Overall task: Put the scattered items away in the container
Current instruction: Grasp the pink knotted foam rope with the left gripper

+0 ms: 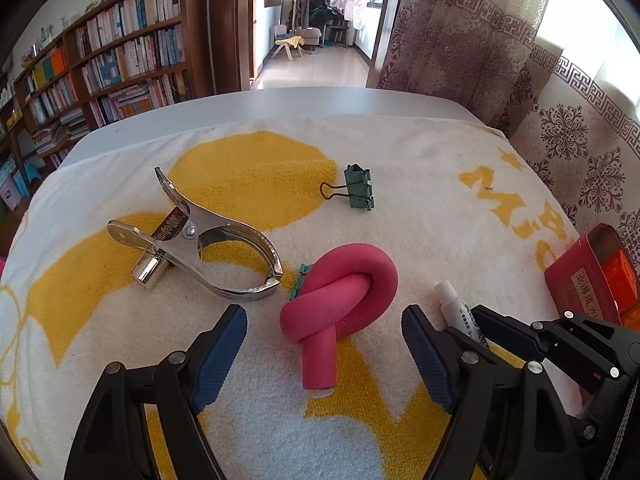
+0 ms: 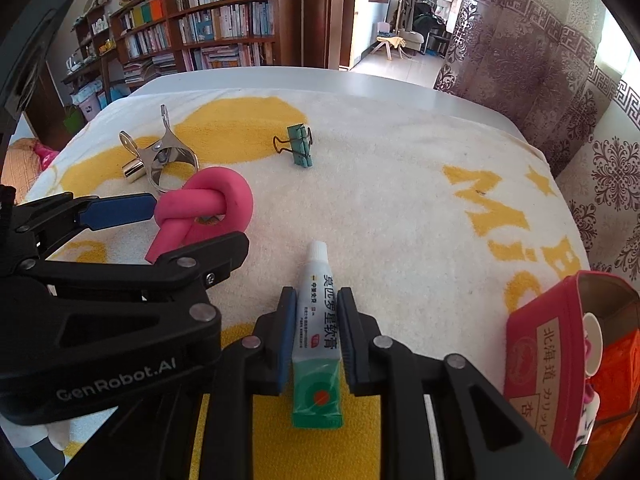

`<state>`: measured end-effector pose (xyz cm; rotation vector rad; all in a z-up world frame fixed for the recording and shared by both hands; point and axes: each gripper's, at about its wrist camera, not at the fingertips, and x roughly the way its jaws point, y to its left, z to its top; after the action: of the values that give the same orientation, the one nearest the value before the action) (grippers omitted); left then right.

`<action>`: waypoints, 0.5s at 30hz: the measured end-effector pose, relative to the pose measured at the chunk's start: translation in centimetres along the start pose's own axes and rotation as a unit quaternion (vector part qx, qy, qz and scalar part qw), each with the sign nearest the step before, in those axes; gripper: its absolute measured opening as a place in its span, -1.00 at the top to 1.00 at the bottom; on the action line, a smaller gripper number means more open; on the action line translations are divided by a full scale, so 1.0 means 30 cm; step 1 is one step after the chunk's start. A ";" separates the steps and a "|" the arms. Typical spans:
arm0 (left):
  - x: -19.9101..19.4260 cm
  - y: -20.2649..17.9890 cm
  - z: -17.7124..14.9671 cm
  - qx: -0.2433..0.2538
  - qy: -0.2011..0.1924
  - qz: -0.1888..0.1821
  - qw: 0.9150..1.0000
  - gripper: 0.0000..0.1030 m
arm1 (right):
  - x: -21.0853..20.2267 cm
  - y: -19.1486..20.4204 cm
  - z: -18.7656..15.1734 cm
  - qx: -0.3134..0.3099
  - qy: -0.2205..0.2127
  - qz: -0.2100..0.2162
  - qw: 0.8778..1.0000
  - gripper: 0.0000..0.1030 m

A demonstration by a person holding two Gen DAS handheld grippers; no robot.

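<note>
My left gripper (image 1: 324, 320) is open, its fingers on either side of a knotted pink foam roller (image 1: 340, 300) on the towel; the roller also shows in the right wrist view (image 2: 204, 208). My right gripper (image 2: 316, 304) is shut on a white and green ointment tube (image 2: 318, 320) that lies on the towel; its cap shows in the left wrist view (image 1: 452, 300). A big metal clamp (image 1: 200, 248) and a green binder clip (image 1: 358, 187) lie farther out. A red box (image 2: 536, 356), the container, stands at the right with items inside.
A white and yellow towel (image 2: 400, 200) covers the white table (image 1: 280, 100). A second small green clip (image 1: 302, 280) peeks from behind the roller. Curtains hang at the right; bookshelves stand at the far left.
</note>
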<state>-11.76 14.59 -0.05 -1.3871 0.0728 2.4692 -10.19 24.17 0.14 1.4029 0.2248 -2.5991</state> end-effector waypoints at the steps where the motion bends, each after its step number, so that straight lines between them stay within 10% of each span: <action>1: 0.015 0.001 -0.002 -0.001 0.005 0.001 1.000 -0.30 | -0.001 0.005 -0.001 -0.004 -0.001 -0.004 1.000 0.57; 7: 0.007 0.026 -0.011 -0.009 -0.013 0.013 1.000 0.23 | 0.000 -0.008 -0.004 0.012 -0.002 0.009 1.000 0.57; 15: -0.068 0.080 -0.019 -0.031 -0.036 0.004 0.999 0.32 | -0.005 0.000 -0.007 0.014 -0.007 0.009 1.000 0.56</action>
<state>-11.00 11.69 1.10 -1.3236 -0.0150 2.5456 -9.95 24.22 0.14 1.3892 0.1730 -2.6055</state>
